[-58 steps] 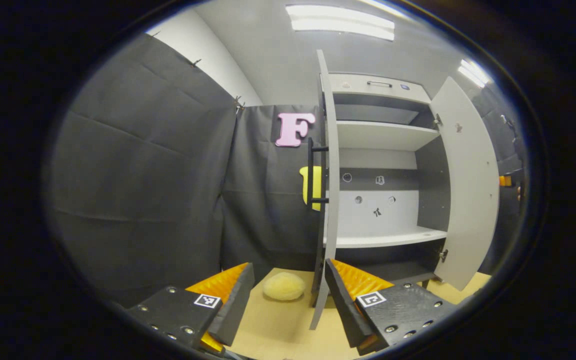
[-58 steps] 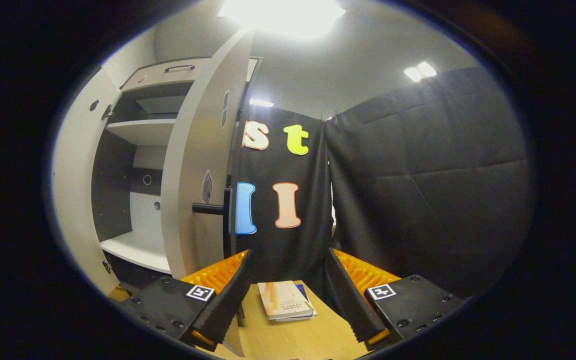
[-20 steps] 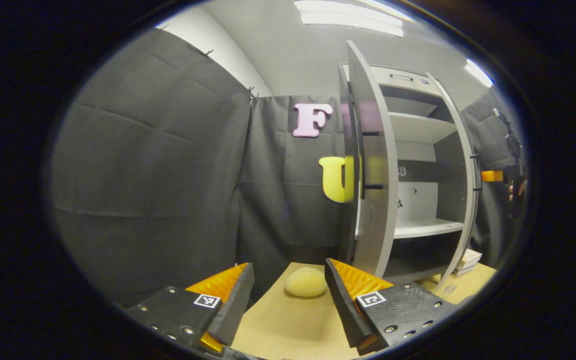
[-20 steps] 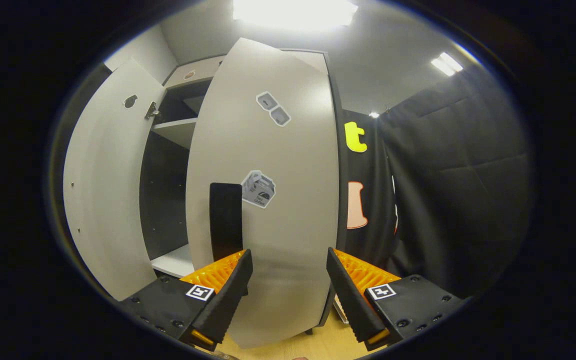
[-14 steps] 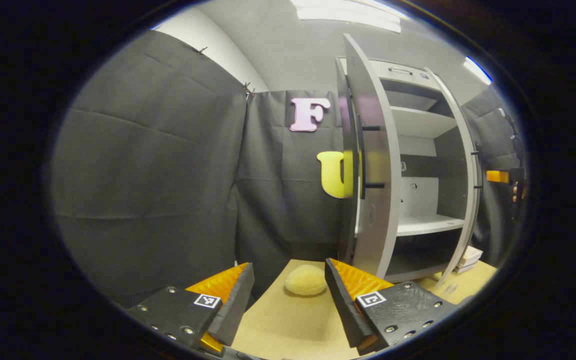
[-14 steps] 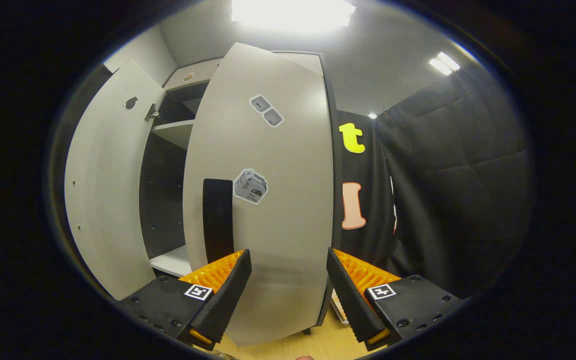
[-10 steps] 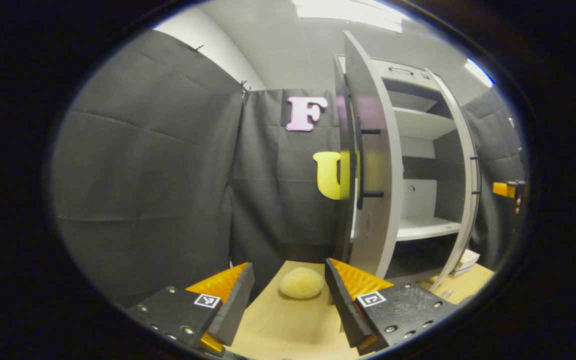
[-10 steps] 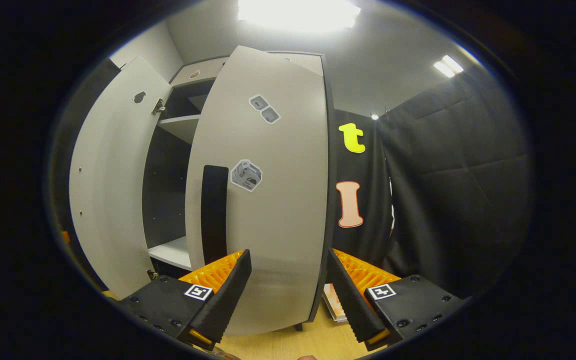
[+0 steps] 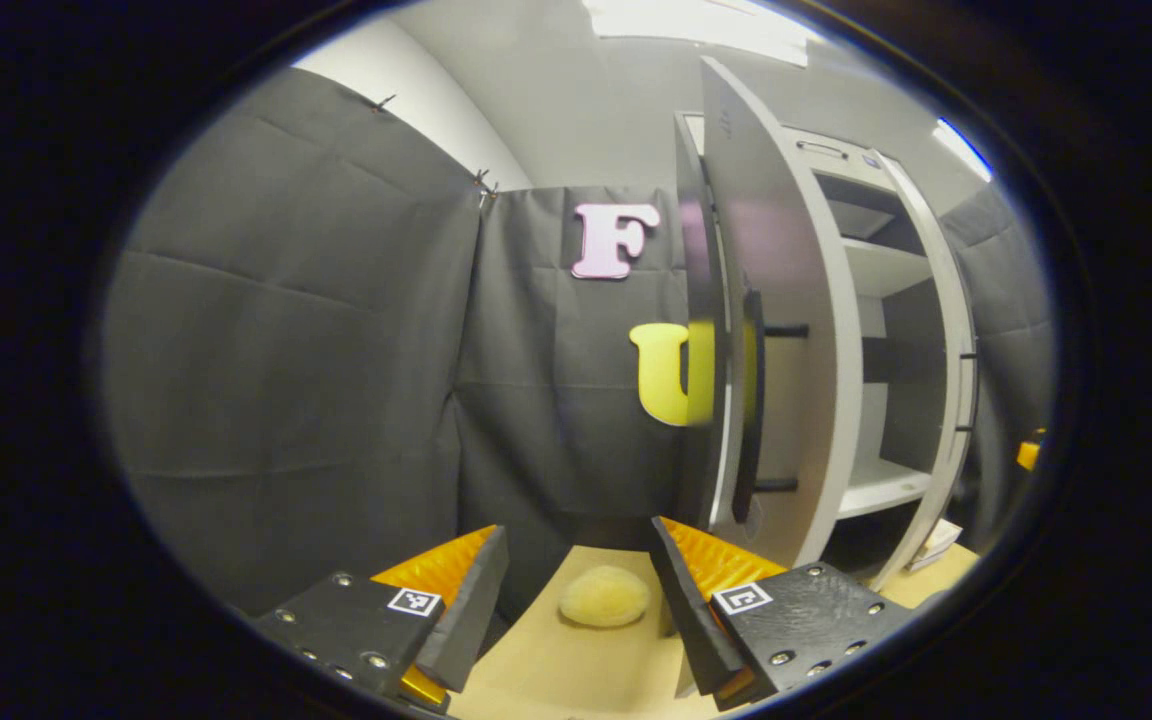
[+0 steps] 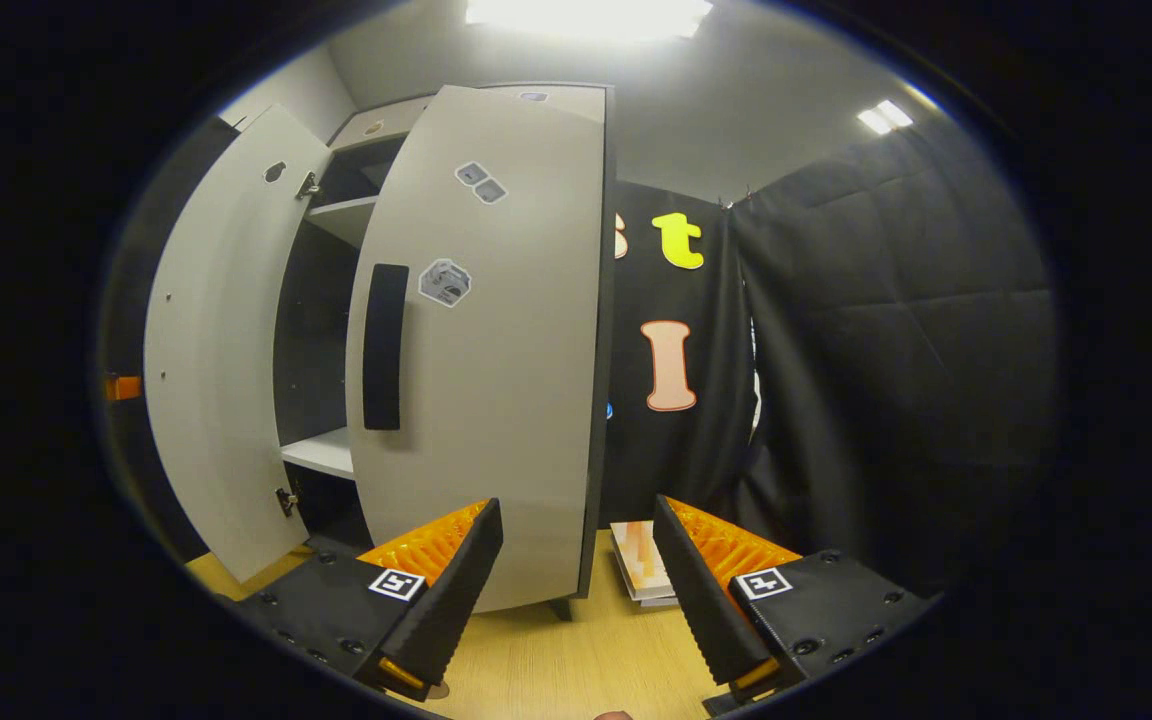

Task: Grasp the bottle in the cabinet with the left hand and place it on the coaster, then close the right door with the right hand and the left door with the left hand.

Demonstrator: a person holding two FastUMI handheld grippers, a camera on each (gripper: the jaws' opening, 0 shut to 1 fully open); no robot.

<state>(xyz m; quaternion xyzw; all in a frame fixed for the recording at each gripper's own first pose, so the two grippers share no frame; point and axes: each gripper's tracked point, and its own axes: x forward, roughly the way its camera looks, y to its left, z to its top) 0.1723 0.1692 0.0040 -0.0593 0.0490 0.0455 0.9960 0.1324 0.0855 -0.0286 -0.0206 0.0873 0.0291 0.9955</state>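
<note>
Left gripper view showed the left gripper (image 9: 576, 610) low over the counter (image 9: 576, 670) with its jaws spread open and holding nothing, a pale yellow sponge (image 9: 604, 596) lying on the counter between and beyond them. To the right stood the cabinet (image 9: 886, 300), its left door (image 9: 786, 330) swung partway out with a dark handle (image 9: 751, 405) on its face, and white shelves (image 9: 881, 485) showing in the gap before the right door's edge. Right gripper view showed the left door (image 10: 221, 340) wide open at far left, then the right door (image 10: 506, 340) nearly closed, a small stack of books (image 10: 641, 570) on the counter, and the right gripper (image 10: 576, 590) with jaws open and empty. I could not tell where the bottle or coaster was.
</note>
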